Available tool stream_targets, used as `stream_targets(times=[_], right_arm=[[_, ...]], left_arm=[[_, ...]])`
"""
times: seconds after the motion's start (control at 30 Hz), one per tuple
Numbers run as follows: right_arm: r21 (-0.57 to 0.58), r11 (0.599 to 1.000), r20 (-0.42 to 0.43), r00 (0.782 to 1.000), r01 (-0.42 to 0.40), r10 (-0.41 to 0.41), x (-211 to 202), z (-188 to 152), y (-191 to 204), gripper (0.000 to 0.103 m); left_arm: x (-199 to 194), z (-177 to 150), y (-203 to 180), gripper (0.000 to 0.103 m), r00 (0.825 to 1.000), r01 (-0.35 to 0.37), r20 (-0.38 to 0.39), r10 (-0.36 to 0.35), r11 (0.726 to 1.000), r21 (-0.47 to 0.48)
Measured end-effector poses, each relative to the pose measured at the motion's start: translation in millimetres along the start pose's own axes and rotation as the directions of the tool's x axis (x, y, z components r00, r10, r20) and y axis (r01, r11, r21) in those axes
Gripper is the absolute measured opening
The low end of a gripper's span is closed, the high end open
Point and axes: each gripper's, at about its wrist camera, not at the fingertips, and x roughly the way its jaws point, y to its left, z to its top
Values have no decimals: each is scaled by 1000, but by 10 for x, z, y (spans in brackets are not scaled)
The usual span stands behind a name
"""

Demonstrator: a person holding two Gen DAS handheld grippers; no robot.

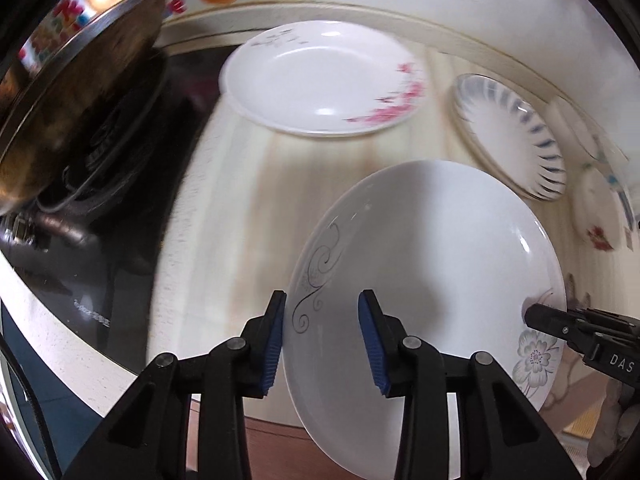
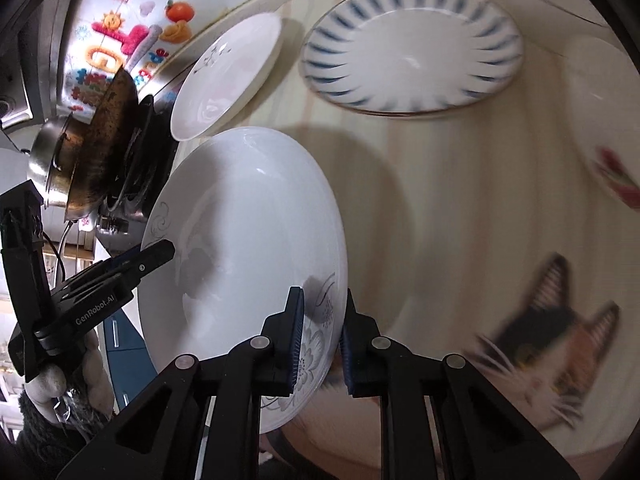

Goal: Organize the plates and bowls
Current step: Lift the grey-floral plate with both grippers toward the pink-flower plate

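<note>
Left wrist view, bottom centre: left gripper (image 1: 322, 336) straddles the near rim of the white scroll-pattern plate (image 1: 432, 264). Its blue pads (image 1: 370, 344) stand a moderate way apart; the left-hand pad sits at or just beside the rim, the right-hand pad lies over the plate's inner face with a gap visible. Judgement: not clamped, at most touching.

Same view, lower right: right gripper (image 1: 532, 312) reaches in at the plate's far rim beside the grey flower print. Right wrist view, bottom centre, confirms: its jaws are nearly closed across that rim, one pad on each face, gripping the plate. Plate is tilted and appears lifted clear of the pale wood-grain counter (image 1: 248, 184).

Step in hand (judgement): carry this plate to a stack. To do it well:
- keep the right-hand pinch deep over the rim, not on the lip alone;
- either close the left jaws for a two-point hold or clear them before lowering;
- level the plate, then set it down centred.

Farther, upper centre: pink-flower plate (image 1: 324, 76) flat on counter. Upper right: blue-striped plate (image 1: 512, 140), a likely base. Right edge: a smaller red-print dish (image 1: 596, 216), blurred. Upper left: dark wok (image 1: 80, 92) on the stove; keep clear.
</note>
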Motion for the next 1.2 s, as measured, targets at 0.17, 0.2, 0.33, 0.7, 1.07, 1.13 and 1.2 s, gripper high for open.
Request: stream_targets(times=[0.17, 0.2, 0.33, 0.7, 1.07, 1.13, 1.2], right_arm=[[64, 998, 33, 999, 30, -33, -349, -247, -405, 18], [77, 996, 39, 998, 37, -40, -394, -287, -479, 18], [151, 986, 59, 995, 66, -76, -562, -464, -901, 18], [235, 968, 73, 991, 90, -110, -633, -647, -1514, 18], [220, 973, 59, 994, 74, -89, -619, -628, -1579, 18], [228, 971, 60, 995, 69, -85, -613, -618, -1571, 18], [240, 969, 48, 996, 63, -76, -609, -614, -1577, 19]], left_arm=[[-12, -161, -431, 34, 998, 59, -8, -59, 996, 61], [13, -154, -503, 34, 998, 69, -13, -68, 995, 72], [167, -186, -870, 34, 994, 103, -44, -98, 988, 112], [431, -149, -1548, 34, 996, 77, -59, -65, 967, 243], [401, -196, -1777, 34, 998, 30, -56, -17, 971, 237], [412, -197, -1843, 34, 998, 25, -54, -12, 970, 244], [406, -208, -1913, 34, 998, 26, -58, -12, 968, 250]])
